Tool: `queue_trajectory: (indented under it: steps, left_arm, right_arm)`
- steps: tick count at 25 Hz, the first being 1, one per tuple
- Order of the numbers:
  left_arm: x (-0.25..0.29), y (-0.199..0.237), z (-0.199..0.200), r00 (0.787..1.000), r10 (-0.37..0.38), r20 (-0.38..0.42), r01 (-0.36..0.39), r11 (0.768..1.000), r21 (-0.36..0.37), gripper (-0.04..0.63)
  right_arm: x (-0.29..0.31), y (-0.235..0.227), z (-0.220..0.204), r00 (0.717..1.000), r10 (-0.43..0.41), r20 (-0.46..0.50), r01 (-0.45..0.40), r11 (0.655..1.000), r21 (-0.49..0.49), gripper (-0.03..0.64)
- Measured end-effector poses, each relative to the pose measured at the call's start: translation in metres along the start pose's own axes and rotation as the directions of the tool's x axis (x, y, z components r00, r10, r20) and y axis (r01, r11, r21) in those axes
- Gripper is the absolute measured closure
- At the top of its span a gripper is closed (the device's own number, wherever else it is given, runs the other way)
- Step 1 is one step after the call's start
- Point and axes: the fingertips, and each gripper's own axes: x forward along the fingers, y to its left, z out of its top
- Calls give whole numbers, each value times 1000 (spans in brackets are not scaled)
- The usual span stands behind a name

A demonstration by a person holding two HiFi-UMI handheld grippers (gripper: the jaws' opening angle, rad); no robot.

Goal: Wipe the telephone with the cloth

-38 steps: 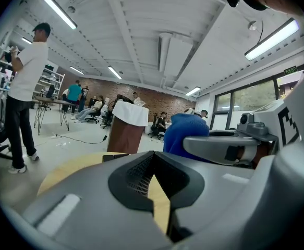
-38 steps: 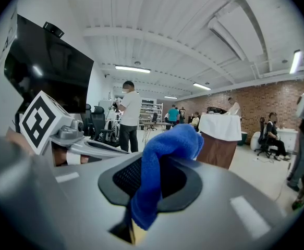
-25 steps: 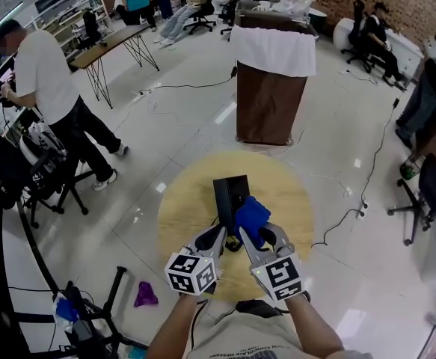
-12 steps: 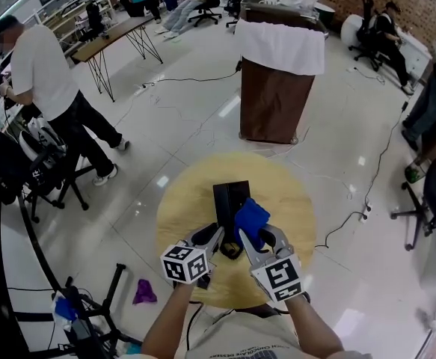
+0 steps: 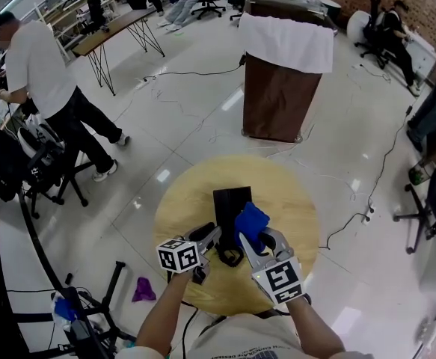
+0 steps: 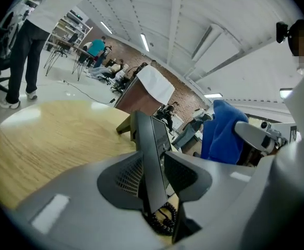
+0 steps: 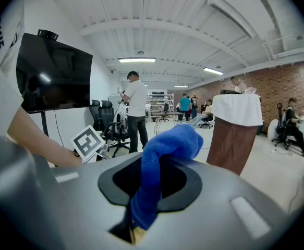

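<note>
Right gripper (image 7: 150, 187): my jaws pinch the blue cloth (image 7: 170, 139).
Left gripper (image 6: 152, 165): jaws just spread wide; the telephone (image 6: 150, 132) edge stands between them, unclamped.
Progress: wiping seemingly not started, all left.

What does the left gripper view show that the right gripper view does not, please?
Only the left gripper view: the black telephone on the wooden table, standing between the left gripper's jaws, which have just been opening. Only the right gripper view: the wall screen and the left gripper's marker cube. Both: the blue cloth, held in the right gripper, and the white-draped stand.
</note>
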Motion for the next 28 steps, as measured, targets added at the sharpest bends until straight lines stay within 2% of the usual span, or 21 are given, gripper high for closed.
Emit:
queue_trajectory:
  steps: [5,11,23,28]
  left_arm:
    - [13,13,-6,995,-83,-58,78,993,-85,479]
    - [22,19,-6,982,-147,-119,136,986,-98,480]
    - [34,16,-9,944,-284,-165,256,951,-174,508]
    - [32,13,-9,936,-306,-177,265,938,-222,526]
  right_arm:
    - [10,-5,-5,1000,13,-24,-13,1000,1,555]
    - [15,-13,-8,999,7,-37,-7,1000,9,555]
    - [16,-24,-22,998,-11,-64,13,999,36,555]
    - [16,-26,-24,997,-11,-71,14,999,42,555]
